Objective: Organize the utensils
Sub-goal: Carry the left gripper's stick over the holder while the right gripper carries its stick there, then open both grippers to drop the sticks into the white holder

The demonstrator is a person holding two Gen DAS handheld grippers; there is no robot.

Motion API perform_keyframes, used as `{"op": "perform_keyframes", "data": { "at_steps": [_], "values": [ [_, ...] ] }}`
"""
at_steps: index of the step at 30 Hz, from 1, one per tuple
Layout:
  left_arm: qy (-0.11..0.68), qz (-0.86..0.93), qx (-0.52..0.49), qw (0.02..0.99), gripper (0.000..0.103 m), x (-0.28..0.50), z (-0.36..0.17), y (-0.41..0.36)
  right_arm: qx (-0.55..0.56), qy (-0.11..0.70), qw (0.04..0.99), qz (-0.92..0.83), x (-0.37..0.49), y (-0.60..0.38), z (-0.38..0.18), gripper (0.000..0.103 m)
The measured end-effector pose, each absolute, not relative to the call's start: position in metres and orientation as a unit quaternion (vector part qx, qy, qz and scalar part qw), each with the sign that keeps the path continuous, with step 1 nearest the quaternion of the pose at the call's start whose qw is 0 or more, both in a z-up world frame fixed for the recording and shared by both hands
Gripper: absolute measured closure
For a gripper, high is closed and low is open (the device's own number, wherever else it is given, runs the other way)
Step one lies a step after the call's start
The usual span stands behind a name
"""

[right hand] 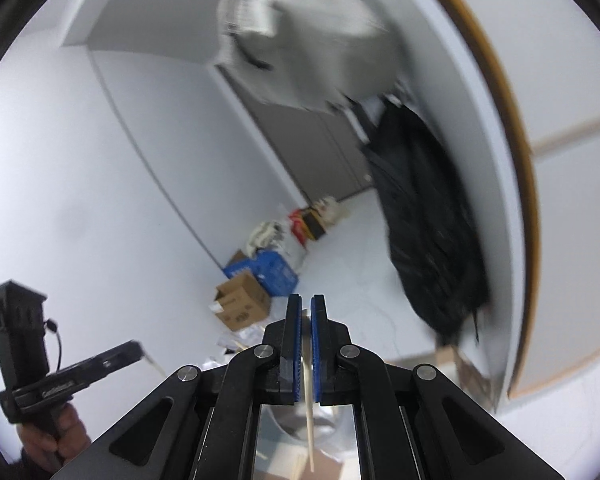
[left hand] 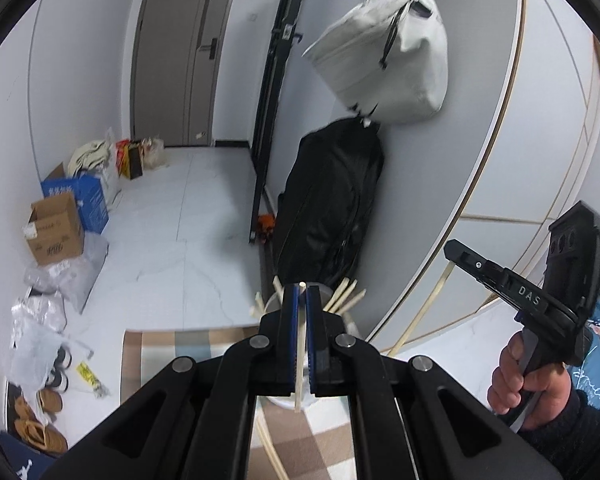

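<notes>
In the left wrist view my left gripper [left hand: 301,292] is shut on a pale wooden chopstick [left hand: 300,372] that hangs down between its blue pads. Right behind the jaws stands a white holder [left hand: 274,300] with several chopsticks [left hand: 346,294] sticking up out of it. In the right wrist view my right gripper [right hand: 306,304] is shut on another chopstick [right hand: 309,420] that hangs down over a round metal container [right hand: 300,420]. The right gripper also shows in the left wrist view [left hand: 500,276], with a chopstick [left hand: 424,312] hanging below it.
A checked mat [left hand: 204,352] lies under the holder. A black bag [left hand: 332,200] and a white tote bag [left hand: 384,60] hang on the wall behind. Cardboard boxes [left hand: 56,228], plastic bags [left hand: 40,320] and shoes [left hand: 40,420] lie along the left wall. A grey door [left hand: 180,52] is at the back.
</notes>
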State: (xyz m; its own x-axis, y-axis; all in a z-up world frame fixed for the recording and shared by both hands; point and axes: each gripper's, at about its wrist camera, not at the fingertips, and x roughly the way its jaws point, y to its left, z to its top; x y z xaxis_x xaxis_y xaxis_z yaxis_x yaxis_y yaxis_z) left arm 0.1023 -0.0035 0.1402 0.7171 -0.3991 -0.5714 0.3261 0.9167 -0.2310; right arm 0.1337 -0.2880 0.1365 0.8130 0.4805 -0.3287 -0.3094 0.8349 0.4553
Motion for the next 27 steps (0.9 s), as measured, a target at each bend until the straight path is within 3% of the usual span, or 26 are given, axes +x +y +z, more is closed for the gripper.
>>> {"op": "perform_keyframes", "data": {
  "at_steps": [11,27],
  "values": [
    [0.279,-0.197,-0.034,0.939,0.103,0.143,0.165,-0.027,0.091,0.179,0.953,0.229,0.169,-0.233,0.205,0.1],
    [0.308,-0.199,-0.062,0.928,0.103,0.178,0.125,-0.021,0.056,0.184,0.956,0.22,0.212,-0.205,0.156,0.1]
  ]
}}
